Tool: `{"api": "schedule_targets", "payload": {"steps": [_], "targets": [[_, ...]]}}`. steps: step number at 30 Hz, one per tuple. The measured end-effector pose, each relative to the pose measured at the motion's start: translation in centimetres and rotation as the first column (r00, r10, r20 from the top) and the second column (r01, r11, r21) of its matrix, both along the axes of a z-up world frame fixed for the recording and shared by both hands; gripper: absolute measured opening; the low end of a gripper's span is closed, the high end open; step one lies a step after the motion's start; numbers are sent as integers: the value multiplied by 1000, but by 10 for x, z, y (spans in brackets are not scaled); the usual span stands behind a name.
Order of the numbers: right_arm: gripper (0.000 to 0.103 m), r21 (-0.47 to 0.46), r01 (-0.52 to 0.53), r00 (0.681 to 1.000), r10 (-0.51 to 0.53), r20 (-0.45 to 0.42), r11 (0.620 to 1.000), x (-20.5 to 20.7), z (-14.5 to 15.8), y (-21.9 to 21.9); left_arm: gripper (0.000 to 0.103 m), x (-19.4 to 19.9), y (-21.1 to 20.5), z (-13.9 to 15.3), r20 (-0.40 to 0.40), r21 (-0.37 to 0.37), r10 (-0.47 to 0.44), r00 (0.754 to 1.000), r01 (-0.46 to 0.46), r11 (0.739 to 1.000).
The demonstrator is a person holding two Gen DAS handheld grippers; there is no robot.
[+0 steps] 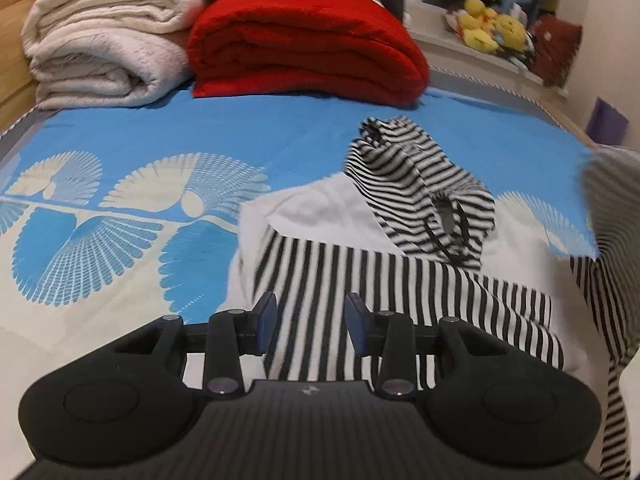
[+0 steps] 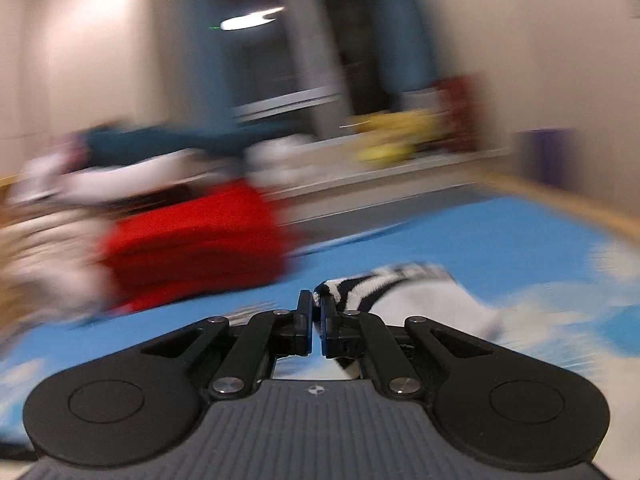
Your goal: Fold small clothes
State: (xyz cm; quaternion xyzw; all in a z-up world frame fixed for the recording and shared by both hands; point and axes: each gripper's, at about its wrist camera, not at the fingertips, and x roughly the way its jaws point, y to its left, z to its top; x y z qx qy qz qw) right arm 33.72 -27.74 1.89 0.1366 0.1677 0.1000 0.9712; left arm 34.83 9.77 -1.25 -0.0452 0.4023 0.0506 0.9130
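A small black-and-white striped hooded garment [image 1: 400, 280] lies crumpled on the blue patterned bed sheet [image 1: 200, 132], its hood [image 1: 420, 184] heaped at the far end and white lining showing. My left gripper [image 1: 311, 314] hovers over the garment's near striped part, jaws apart, with nothing pinched between the pads. In the blurred right wrist view my right gripper [image 2: 317, 312] is shut on a striped edge of the garment [image 2: 380, 284], which trails off to the right. At the right rim of the left wrist view a striped part [image 1: 608, 272] hangs lifted and blurred.
A folded red blanket [image 1: 304, 44] and a rolled cream blanket [image 1: 104, 48] are stacked at the far end of the bed. Yellow plush toys [image 1: 488, 24] sit on a ledge behind. The red blanket [image 2: 192, 248] also shows blurred in the right wrist view.
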Motion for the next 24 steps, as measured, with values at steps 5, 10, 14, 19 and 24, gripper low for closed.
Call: {"api": "schedule_targets", "payload": {"steps": [5,10,14,19,24], "targets": [[9,142,-269,886,303,-350,953,-14,-22,90,42,1,13,7,5,-31,22,1000,-22,999],[16,258,-41,826,178,-534,965,-15,-50,78,42,3,19,2,-24,-89,38,999,-40,995],[20,245,133,762,59,-644,960,-1,-72,53,42,10,34,-13,-84,-204,78,993,-94,974],[20,185,279,717,-76,-693,942,17,-89,27,40,21,51,-39,-161,-353,124,979,-175,919],[19,91,463,579,-223,-785,882,13,-121,-21,40,34,50,-64,-220,-483,128,967,-221,847]]}}
